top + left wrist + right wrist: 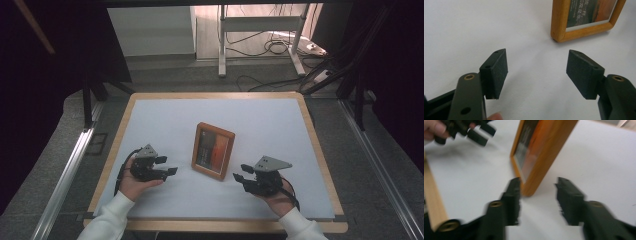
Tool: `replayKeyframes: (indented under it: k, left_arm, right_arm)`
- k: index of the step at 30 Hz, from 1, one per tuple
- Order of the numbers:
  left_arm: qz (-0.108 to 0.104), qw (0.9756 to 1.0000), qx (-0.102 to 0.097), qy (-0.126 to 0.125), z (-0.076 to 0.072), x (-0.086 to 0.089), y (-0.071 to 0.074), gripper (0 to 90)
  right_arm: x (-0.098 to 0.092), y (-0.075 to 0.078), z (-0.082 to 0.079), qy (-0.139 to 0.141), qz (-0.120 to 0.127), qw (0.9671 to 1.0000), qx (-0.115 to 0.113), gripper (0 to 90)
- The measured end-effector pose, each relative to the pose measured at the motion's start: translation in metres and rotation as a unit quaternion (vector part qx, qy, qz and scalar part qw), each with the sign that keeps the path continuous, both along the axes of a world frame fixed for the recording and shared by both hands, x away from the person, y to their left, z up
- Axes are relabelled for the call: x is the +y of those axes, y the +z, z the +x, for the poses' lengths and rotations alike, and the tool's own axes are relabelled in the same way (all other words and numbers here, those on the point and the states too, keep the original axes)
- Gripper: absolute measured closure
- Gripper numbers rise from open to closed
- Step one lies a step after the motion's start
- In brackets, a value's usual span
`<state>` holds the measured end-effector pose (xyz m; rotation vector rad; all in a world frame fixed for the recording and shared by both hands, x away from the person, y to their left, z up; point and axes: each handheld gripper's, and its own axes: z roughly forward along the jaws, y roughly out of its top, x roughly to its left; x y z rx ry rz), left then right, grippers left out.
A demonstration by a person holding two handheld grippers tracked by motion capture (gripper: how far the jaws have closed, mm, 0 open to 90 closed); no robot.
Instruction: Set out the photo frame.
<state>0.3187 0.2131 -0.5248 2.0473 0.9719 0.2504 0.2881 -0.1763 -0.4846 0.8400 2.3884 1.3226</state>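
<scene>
From above, the picture frame (213, 150) lies at frame centre on the white table (165, 120), between your two hands. Your right gripper view adds a blurred close-up of its wooden corner (541, 157), lower centre, with your other hand upper left. Your left gripper view catches the frame's corner (584, 20) at upper right: smooth orange wood, rounded edges, glossy print inside. Left tongs (167, 166) gape wide, released, nothing between the rough black pads (499, 72). Right tongs (242, 172) are parted too, gripping nothing, frame corner just beyond the tips.
</scene>
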Motion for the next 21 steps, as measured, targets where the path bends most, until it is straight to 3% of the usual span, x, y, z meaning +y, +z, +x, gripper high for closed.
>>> replayKeyframes:
  k: [1, 3, 5, 6, 11, 15, 21]
  left_arm:
    - [0.0, 1.0, 0.0, 0.0, 0.0, 0.0, 0.0, 33.3]
    - [0.0, 1.0, 0.0, -0.001, 0.0, 0.0, 0.0, 33.2]
    - [-0.002, 1.0, -0.003, -0.002, -0.001, 0.0, 0.001, 33.2]
    - [-0.002, 1.0, -0.001, -0.003, -0.001, 0.0, 0.001, 33.2]
    - [-0.001, 1.0, -0.001, -0.004, -0.001, 0.0, 0.0, 33.2]
    - [0.0, 1.0, 0.0, -0.005, 0.0, -0.001, 0.0, 33.3]
    - [0.001, 1.0, 0.0, -0.006, 0.0, -0.001, -0.001, 33.3]
  right_arm:
    - [0.0, 0.0, 0.0, 0.0, 0.0, 1.0, 0.0, 65.0]
    - [0.004, -0.005, -0.004, 0.016, -0.012, 0.9998, 0.009, 78.5]
    - [0.006, -0.006, -0.005, 0.024, -0.018, 0.9995, 0.011, 81.4]
    - [0.011, -0.01, -0.005, 0.034, -0.025, 0.999, 0.016, 87.3]
    - [0.024, -0.017, -0.003, 0.049, -0.04, 0.9977, 0.022, 90.0]
    - [0.048, -0.027, 0.0, 0.07, -0.067, 0.9949, 0.029, 90.0]
    - [0.068, -0.039, 0.006, 0.076, -0.094, 0.992, 0.035, 90.0]
